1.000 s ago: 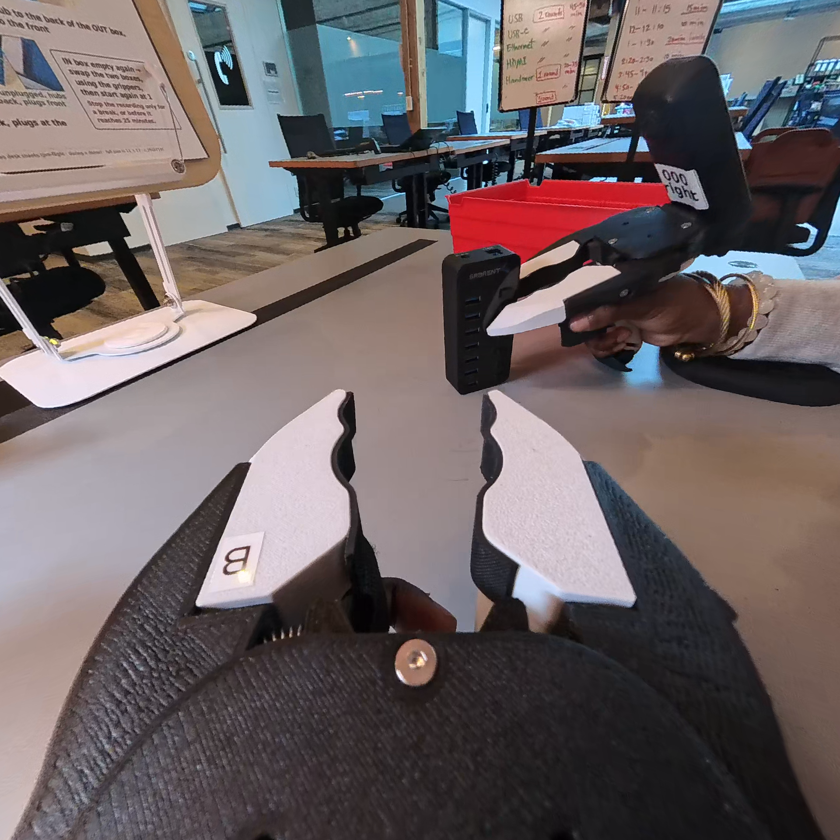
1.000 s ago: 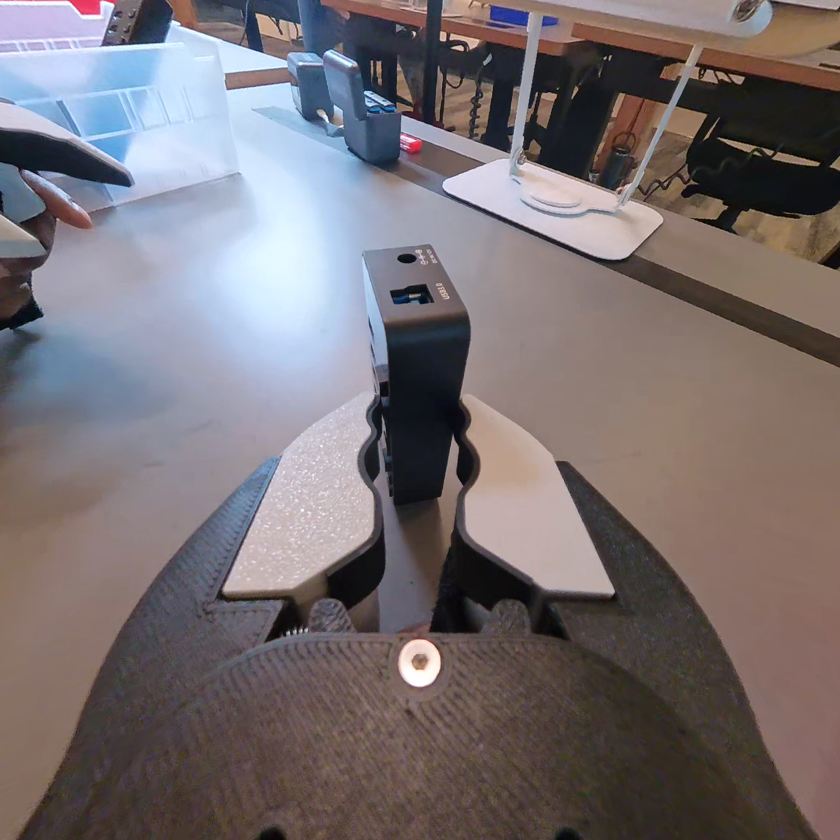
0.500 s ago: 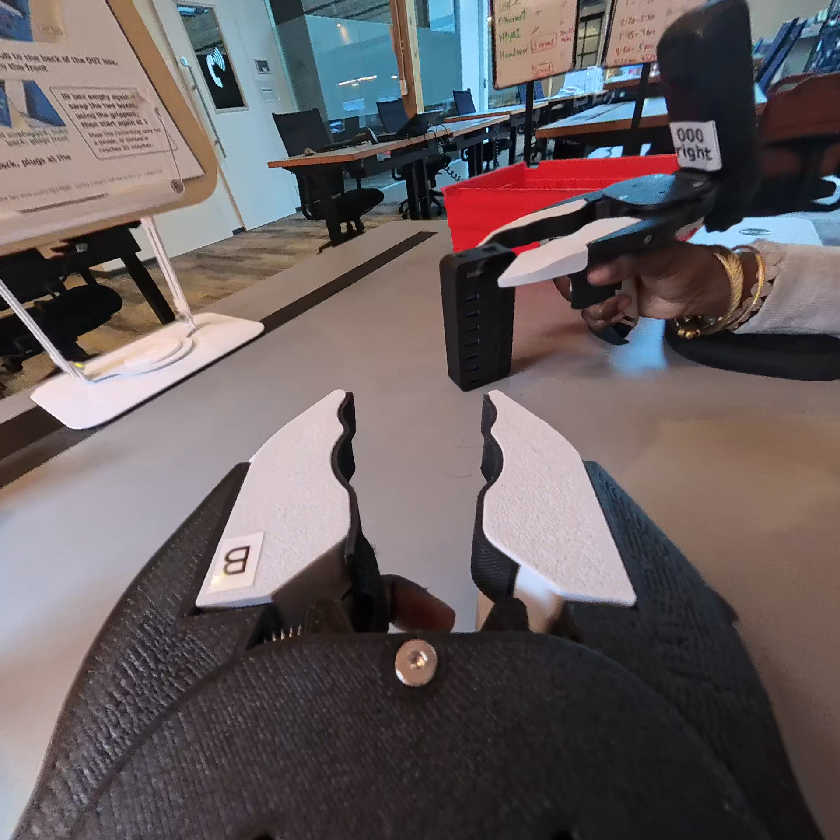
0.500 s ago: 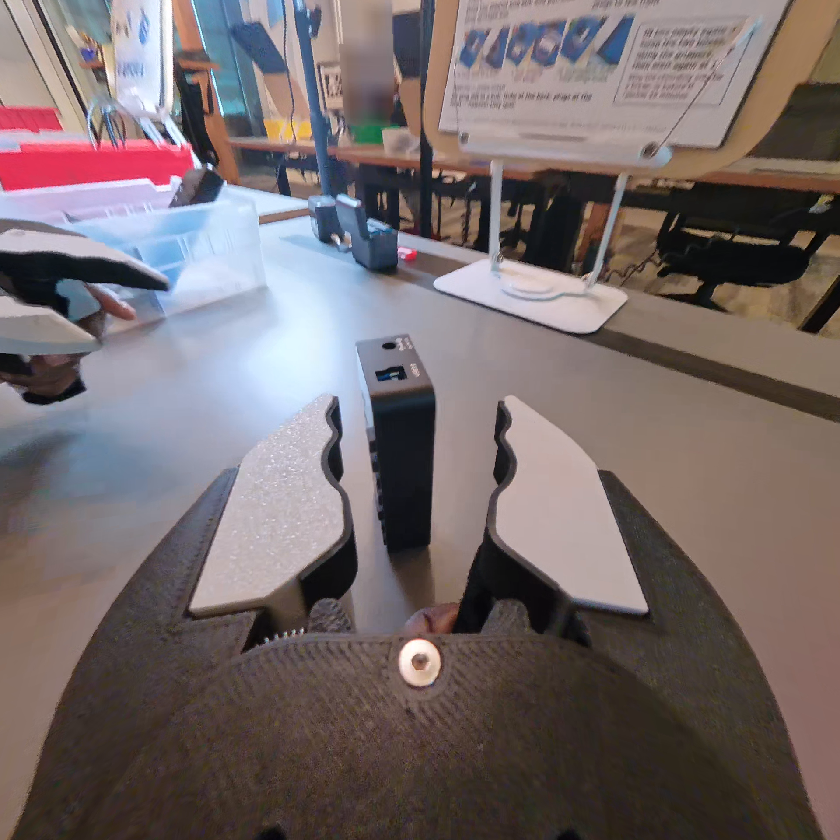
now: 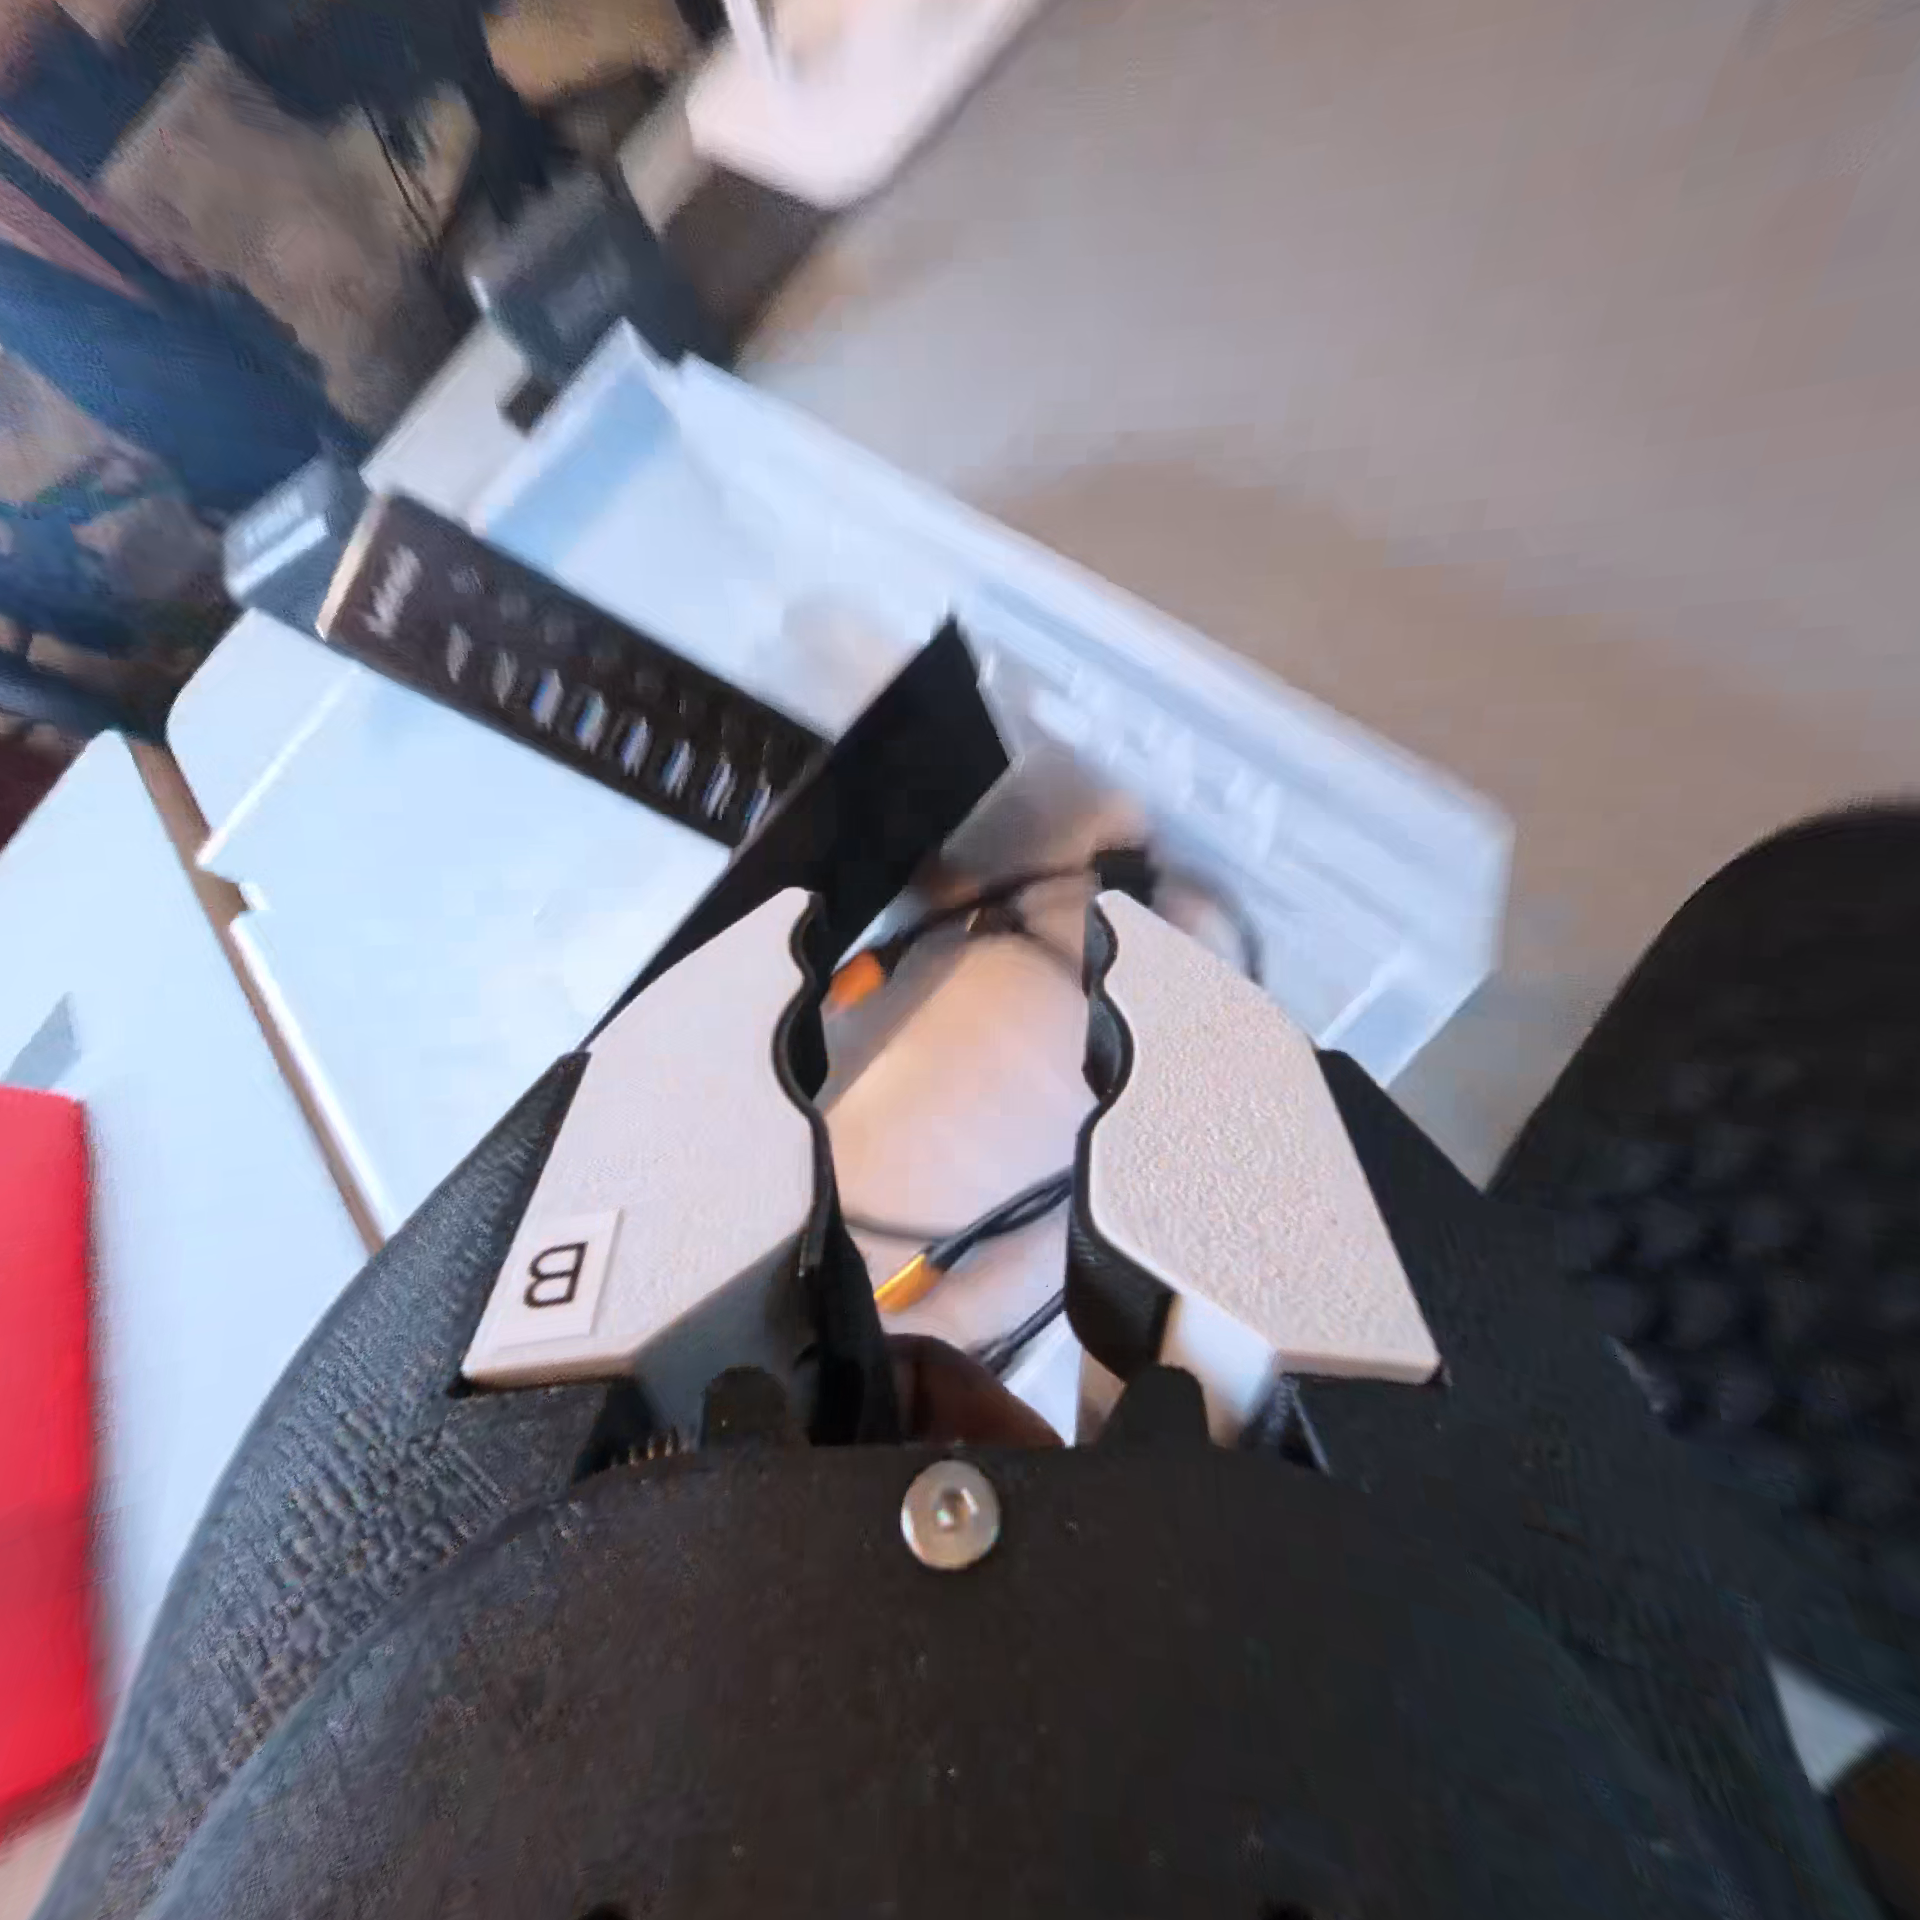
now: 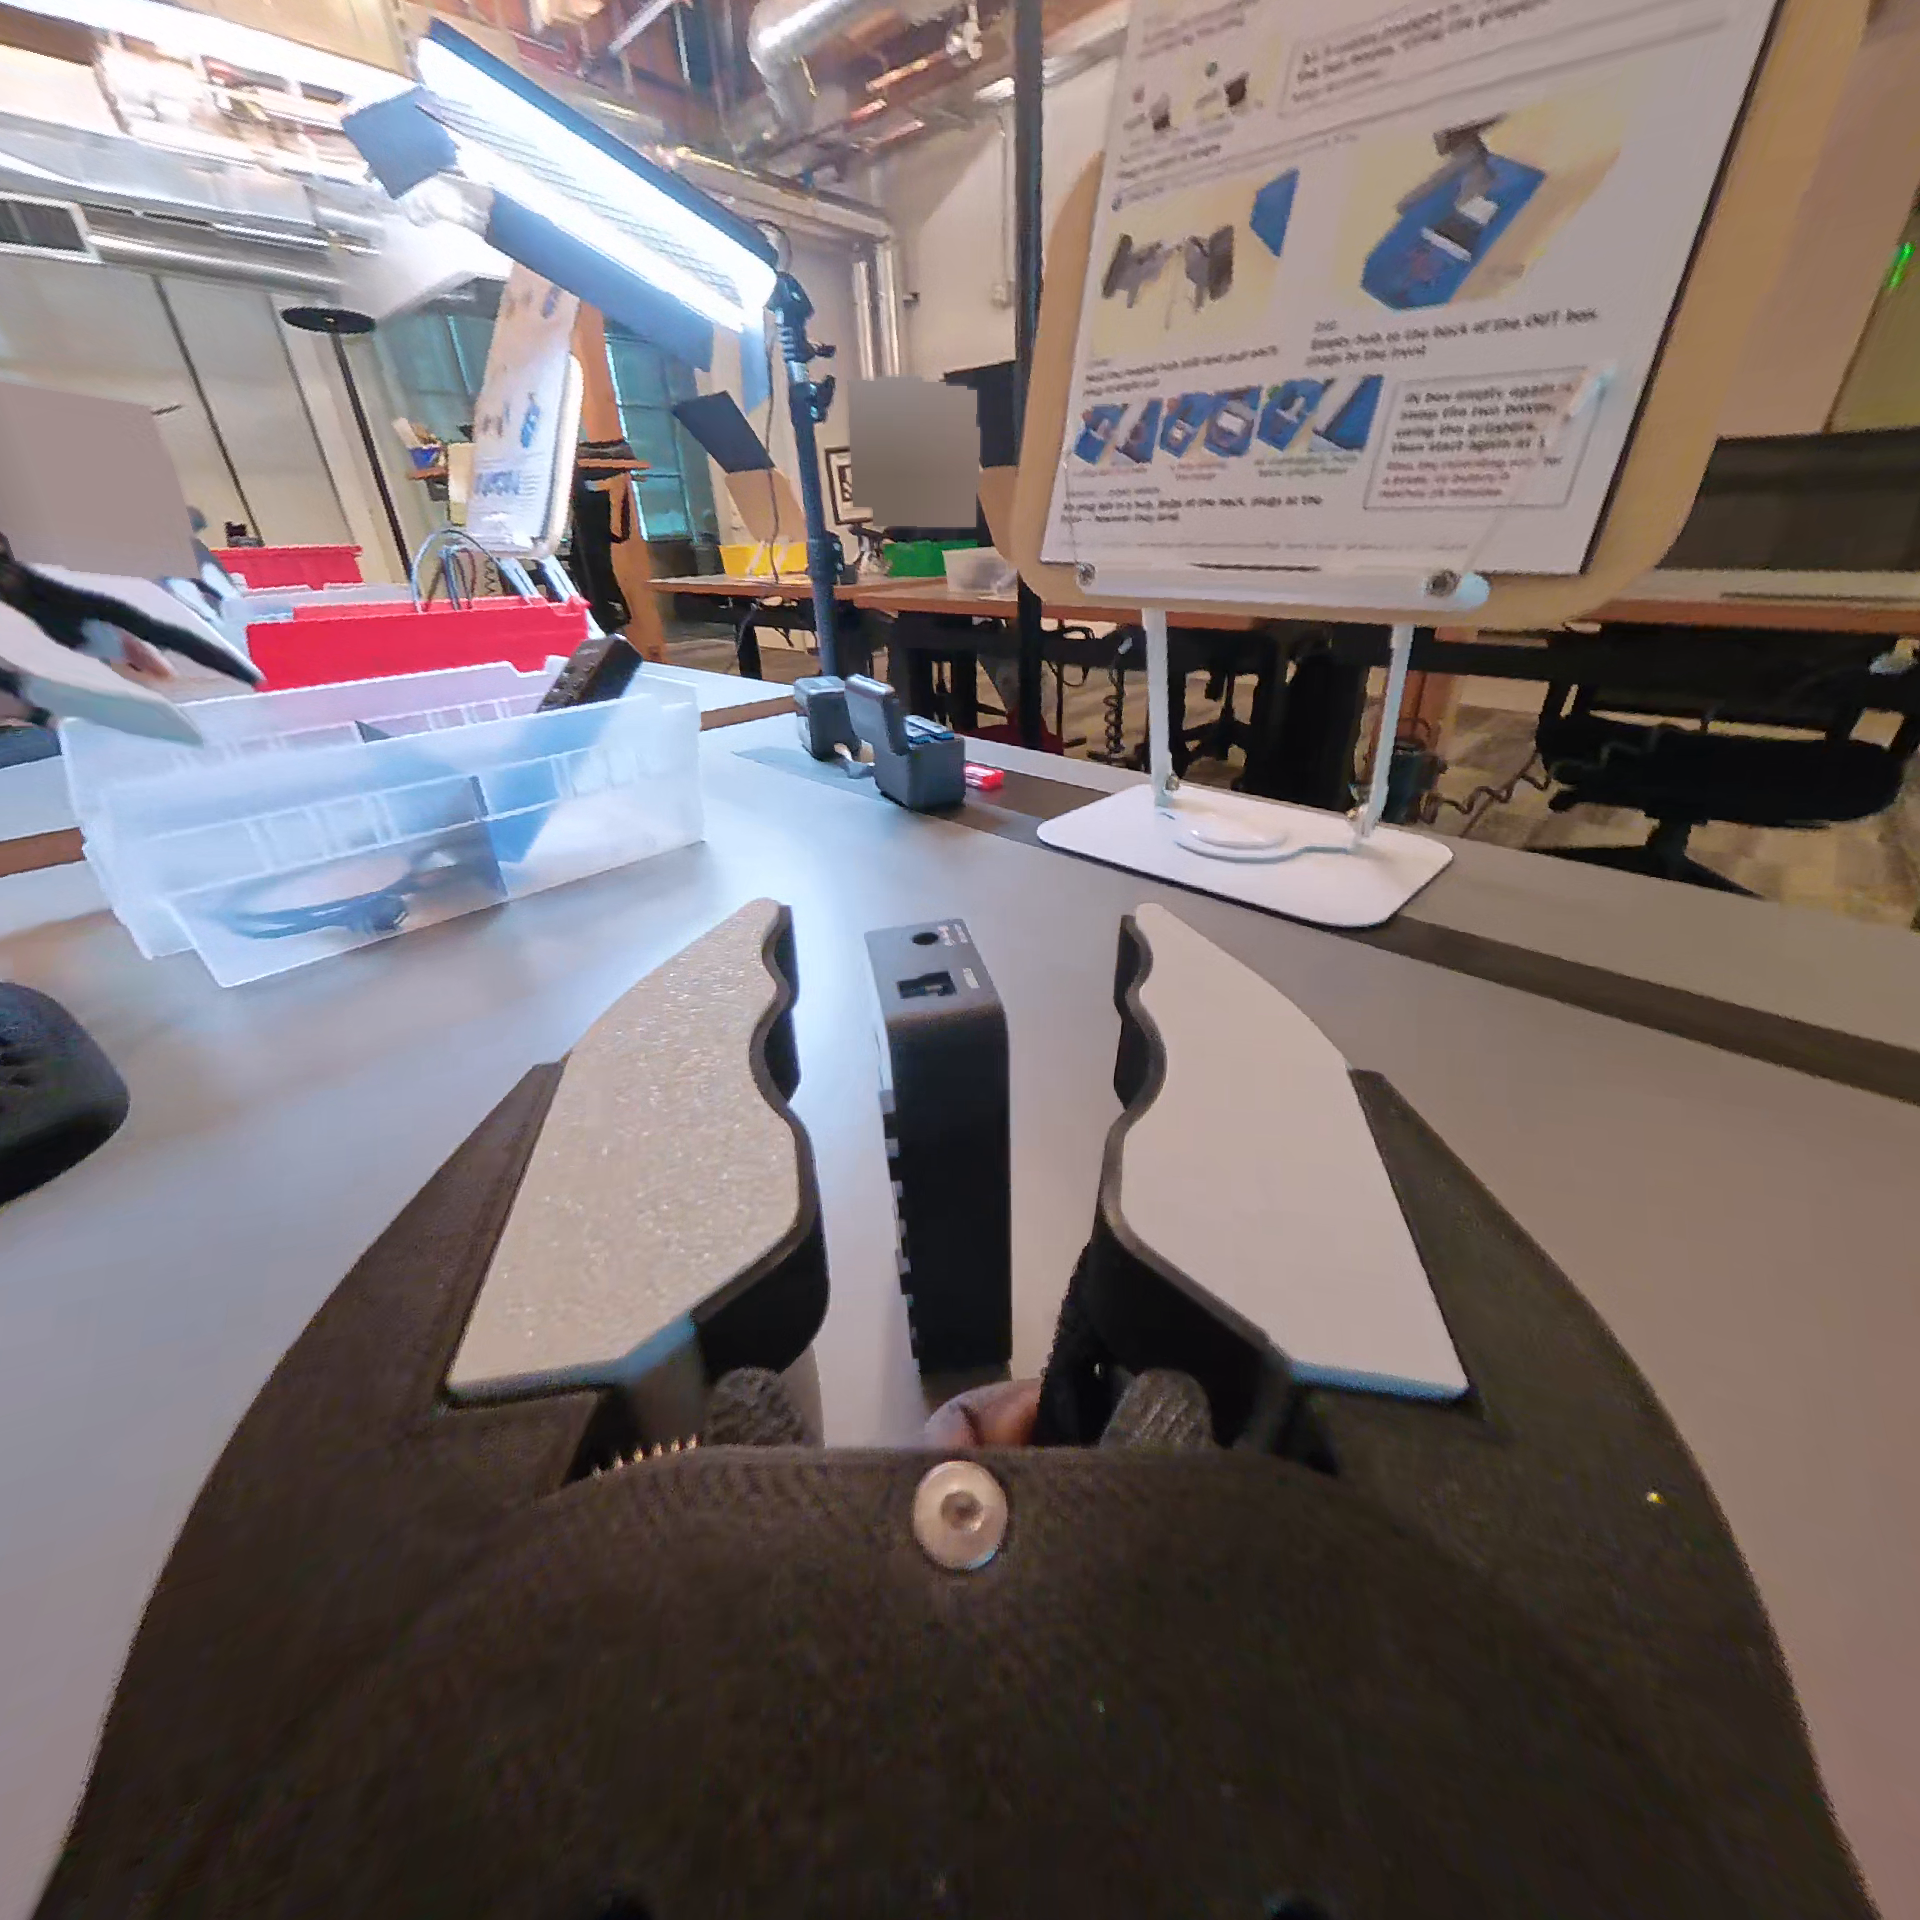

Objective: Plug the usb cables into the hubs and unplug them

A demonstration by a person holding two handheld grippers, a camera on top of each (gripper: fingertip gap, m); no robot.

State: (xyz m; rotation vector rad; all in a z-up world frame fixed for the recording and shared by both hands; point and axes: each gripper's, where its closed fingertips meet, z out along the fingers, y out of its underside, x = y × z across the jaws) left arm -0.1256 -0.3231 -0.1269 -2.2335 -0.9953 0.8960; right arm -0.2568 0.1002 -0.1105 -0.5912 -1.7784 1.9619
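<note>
On your left, your left gripper (image 5: 945,914) hangs with jaws released over the clear bin (image 5: 1299,790) holding the cables (image 5: 977,1242), ready to pick one, while rightward your right gripper (image 6: 956,930), jaws released, straddles the upright hub (image 6: 951,1164) on the tabletop (image 6: 1558,1195).

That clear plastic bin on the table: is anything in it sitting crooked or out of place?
Yes. A black hub leans tilted in the clear bin, one end poking above the rim. Dark cables lie loosely coiled in the front compartment. The other hub stands upright on the table.
</note>
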